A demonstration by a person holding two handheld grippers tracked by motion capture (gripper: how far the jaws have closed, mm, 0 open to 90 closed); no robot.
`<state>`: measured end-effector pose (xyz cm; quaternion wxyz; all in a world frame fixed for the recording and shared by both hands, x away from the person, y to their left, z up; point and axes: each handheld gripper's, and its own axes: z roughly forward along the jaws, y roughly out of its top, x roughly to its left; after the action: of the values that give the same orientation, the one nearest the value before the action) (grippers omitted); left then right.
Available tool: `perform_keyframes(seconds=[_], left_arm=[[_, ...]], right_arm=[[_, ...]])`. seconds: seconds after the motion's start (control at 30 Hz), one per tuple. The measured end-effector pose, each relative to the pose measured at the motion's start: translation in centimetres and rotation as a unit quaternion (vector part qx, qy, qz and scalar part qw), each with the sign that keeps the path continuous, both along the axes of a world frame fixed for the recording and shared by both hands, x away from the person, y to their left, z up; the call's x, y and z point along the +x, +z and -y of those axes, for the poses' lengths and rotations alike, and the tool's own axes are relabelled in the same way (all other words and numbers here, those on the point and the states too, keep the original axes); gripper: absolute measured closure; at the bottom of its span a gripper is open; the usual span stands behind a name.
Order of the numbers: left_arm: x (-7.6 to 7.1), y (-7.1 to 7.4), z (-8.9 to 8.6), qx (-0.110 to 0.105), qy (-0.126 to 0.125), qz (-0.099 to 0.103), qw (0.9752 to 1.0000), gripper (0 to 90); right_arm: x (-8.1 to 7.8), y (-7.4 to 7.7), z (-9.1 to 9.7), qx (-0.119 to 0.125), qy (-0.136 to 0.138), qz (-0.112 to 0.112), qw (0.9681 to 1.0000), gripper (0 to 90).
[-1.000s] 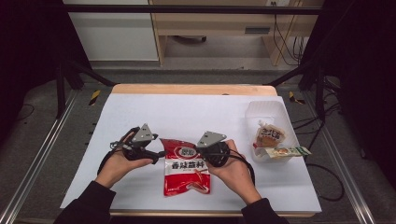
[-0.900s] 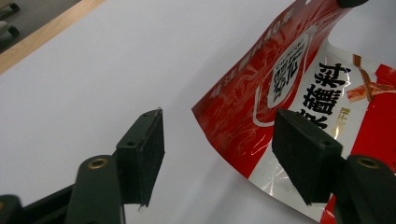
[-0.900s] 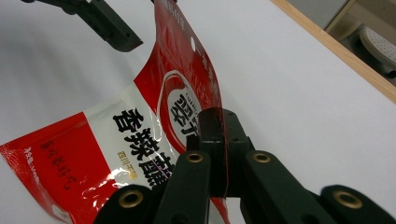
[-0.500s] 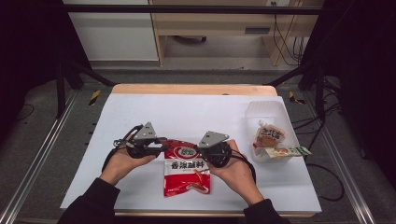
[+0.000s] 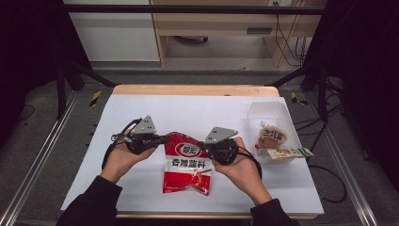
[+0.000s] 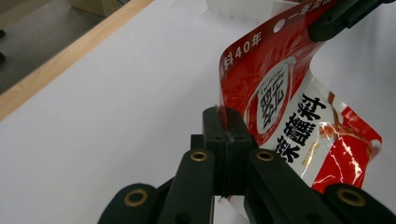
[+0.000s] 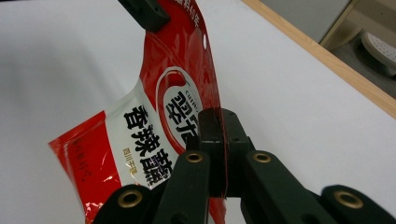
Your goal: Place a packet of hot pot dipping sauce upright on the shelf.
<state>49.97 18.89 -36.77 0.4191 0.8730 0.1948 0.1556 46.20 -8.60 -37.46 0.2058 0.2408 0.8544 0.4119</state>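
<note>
Both grippers are on the red seasoning packet [image 5: 187, 164] now. The left gripper [image 5: 162, 139] has just been closing and pinches its top corner at ten o'clock; the right gripper [image 5: 207, 143] clamps the opposite corner at two o'clock. The packet's top edge seems lifted off the white table [image 5: 197, 110] (lower end probably touching).

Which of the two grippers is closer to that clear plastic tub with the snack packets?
The right gripper, a short way left of the clear tub; the left gripper is farther left, beyond the red pouch.
</note>
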Motion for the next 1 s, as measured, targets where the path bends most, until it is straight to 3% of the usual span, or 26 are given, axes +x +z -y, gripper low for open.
perform_keyframes(seconds=[0.2,0.4,0.7,1.0], left_arm=[[-0.4,1.7,0.0,0.011,-0.013,0.019,0.9997,90.0],[-0.8,2.3,-0.1,0.01,-0.018,0.029,0.9994,90.0],[-0.9,2.4,-0.4,0.005,-0.017,0.033,0.9993,90.0],[-1.1,2.7,-0.5,0.004,-0.021,0.038,0.999,90.0]], right_arm=[[-0.2,1.6,0.1,-0.003,0.008,0.005,0.9999,86.1],[-0.3,2.5,0.3,-0.015,0.027,-0.002,0.9995,76.3],[0.0,1.7,0.0,-0.031,0.048,-0.029,0.998,73.6],[0.6,1.0,-0.2,-0.047,0.052,-0.044,0.9966,78.6]])
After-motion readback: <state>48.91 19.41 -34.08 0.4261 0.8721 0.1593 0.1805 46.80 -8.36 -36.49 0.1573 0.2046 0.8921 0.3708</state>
